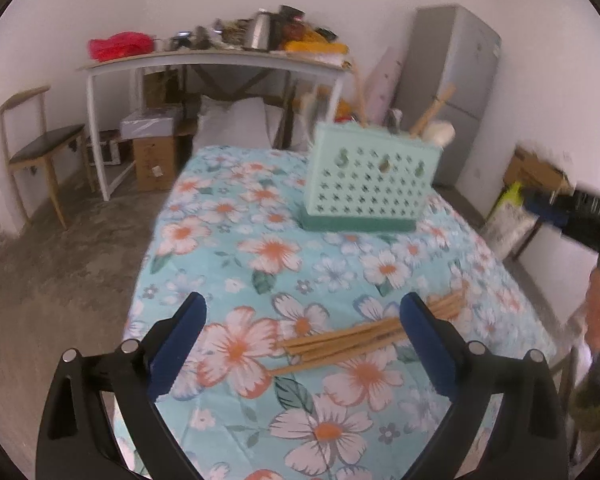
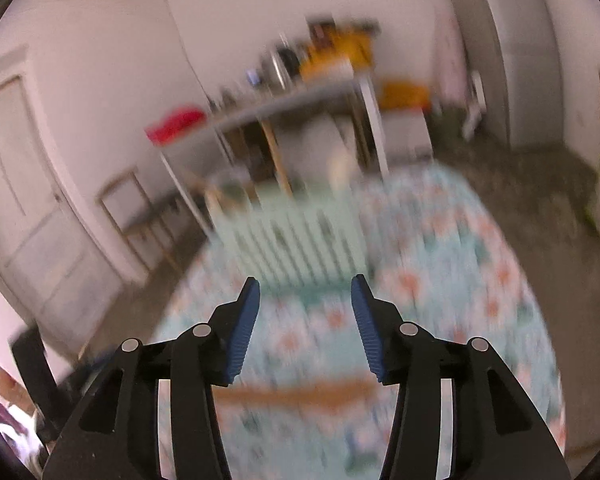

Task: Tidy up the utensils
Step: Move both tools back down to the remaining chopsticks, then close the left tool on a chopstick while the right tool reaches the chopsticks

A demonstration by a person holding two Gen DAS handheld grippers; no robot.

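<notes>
Wooden chopsticks, bundled, lie crosswise on my counter just beneath my wide-open, empty left hand-held gripper, nearer than my half-open right.

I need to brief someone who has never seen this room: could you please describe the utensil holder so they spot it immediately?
Find the table with the floral tablecloth. The utensil holder stands upright toward its far side, beyond the loose wooden chopsticks. It is the only mint-green perforated box there, with handles poking from its top.
</notes>
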